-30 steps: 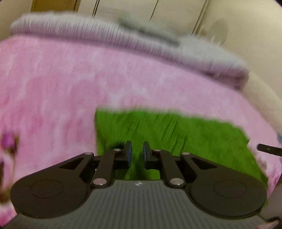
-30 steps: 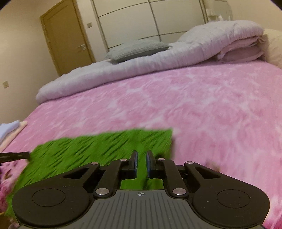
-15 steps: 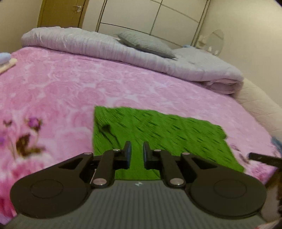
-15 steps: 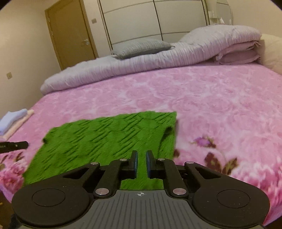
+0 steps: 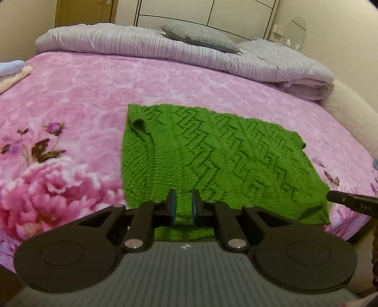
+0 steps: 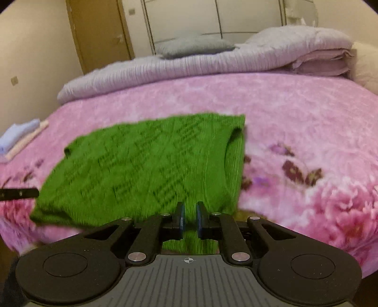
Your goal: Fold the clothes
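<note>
A green knitted garment [image 5: 212, 160] lies flat on the pink floral bedspread [image 5: 70, 94], near the bed's front edge. It also shows in the right wrist view [image 6: 146, 165]. My left gripper [image 5: 182, 207] is above the garment's near edge, its jaws a narrow gap apart with nothing between them. My right gripper [image 6: 189, 220] is likewise above the near edge by the garment's right side, jaws a narrow gap apart and empty. The tip of the right gripper [image 5: 352, 205] shows at the garment's right corner in the left wrist view.
A folded lilac quilt [image 5: 165, 49] and a grey pillow [image 5: 198, 35] lie along the far side of the bed. Folded light clothes [image 6: 19, 137] sit at the bed's left edge. A wardrobe [image 6: 212, 21] and door [image 6: 99, 35] stand behind.
Both grippers have pulled back toward the bed's front edge and risen. The green garment lies flat and now shows whole in both views.
</note>
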### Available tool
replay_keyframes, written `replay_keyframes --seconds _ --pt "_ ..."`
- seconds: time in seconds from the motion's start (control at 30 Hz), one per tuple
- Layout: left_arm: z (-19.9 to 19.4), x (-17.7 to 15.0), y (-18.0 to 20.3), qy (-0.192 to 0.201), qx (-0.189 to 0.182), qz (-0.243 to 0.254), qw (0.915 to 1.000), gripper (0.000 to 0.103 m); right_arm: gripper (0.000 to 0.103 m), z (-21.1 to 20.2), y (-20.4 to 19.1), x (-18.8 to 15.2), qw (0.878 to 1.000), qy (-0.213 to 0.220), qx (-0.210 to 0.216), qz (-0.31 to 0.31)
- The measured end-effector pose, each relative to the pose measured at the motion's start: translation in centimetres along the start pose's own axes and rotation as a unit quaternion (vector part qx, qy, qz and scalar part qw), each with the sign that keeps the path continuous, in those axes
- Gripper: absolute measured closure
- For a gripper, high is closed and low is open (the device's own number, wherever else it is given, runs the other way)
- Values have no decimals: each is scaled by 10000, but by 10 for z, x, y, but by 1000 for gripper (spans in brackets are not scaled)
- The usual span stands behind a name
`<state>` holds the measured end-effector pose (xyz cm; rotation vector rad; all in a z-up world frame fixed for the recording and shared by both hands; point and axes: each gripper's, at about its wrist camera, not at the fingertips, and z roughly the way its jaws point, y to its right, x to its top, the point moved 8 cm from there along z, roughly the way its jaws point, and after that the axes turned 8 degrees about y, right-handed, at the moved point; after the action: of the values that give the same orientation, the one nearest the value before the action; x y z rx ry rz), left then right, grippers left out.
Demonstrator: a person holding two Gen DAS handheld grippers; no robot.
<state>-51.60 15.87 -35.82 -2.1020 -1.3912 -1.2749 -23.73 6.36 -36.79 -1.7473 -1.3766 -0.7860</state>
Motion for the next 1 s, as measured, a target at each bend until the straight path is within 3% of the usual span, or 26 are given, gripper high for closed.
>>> replay_keyframes --seconds 0.07,0.13,0.23,0.33,0.5,1.0 --pt "10 -7 0 -143 113 -1 9998 94 91 5 0 2 10000 33 -43 74" --pt "20 -18 -5 -347 251 61 9991 91 80 18 3 -4 9998 -97 -91 146" --pt "23 -21 -1 -443 417 245 9978 91 77 32 6 -16 9998 -137 -63 140" --pt "20 -17 4 -562 574 408 9959 90 72 27 3 -14 9997 -200 -127 47" --pt "7 -15 14 -647 594 411 9953 88 64 5 8 -13 9975 -232 -148 655" --pt "-41 2 39 -389 494 568 9964 81 64 -49 3 18 9947 153 -365 954"
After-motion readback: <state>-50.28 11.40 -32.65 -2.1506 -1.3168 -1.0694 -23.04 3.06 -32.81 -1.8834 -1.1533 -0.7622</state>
